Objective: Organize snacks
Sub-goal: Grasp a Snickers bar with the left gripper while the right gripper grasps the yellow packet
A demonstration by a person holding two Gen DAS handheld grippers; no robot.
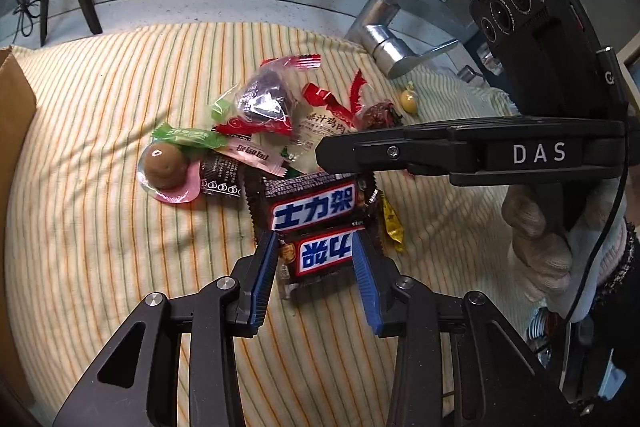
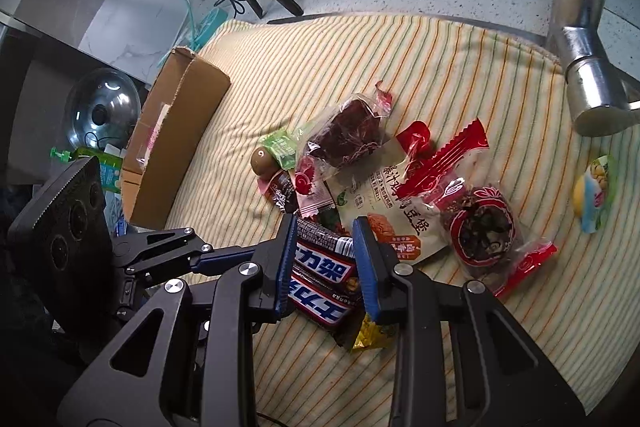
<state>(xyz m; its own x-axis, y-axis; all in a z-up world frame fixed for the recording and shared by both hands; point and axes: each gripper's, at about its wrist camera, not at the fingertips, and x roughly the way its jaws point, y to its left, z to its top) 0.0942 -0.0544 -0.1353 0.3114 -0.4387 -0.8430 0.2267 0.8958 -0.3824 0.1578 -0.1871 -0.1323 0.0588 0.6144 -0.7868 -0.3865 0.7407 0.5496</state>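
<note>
A pile of wrapped snacks lies on a striped cloth (image 1: 100, 187). Two Snickers bars lie side by side. My left gripper (image 1: 316, 247) straddles the nearer Snickers bar (image 1: 324, 253), its blue pads at the bar's two ends, apparently touching. The farther bar (image 1: 314, 209) lies just beyond. My right gripper (image 2: 326, 239) comes from the other side with its pads either side of a Snickers bar (image 2: 322, 263); the second bar (image 2: 316, 301) lies below it. In the left wrist view the right gripper's body (image 1: 480, 151) hovers over the pile.
A cardboard box (image 2: 172, 143) stands at the cloth's left edge. A jelly cup (image 1: 168, 171), dark date packs (image 2: 484, 231), a white chicken pack (image 2: 384, 195) and a gold candy (image 2: 370, 337) surround the bars. A faucet (image 2: 584, 27) rises at the right. A yellow candy (image 2: 594, 191) lies apart.
</note>
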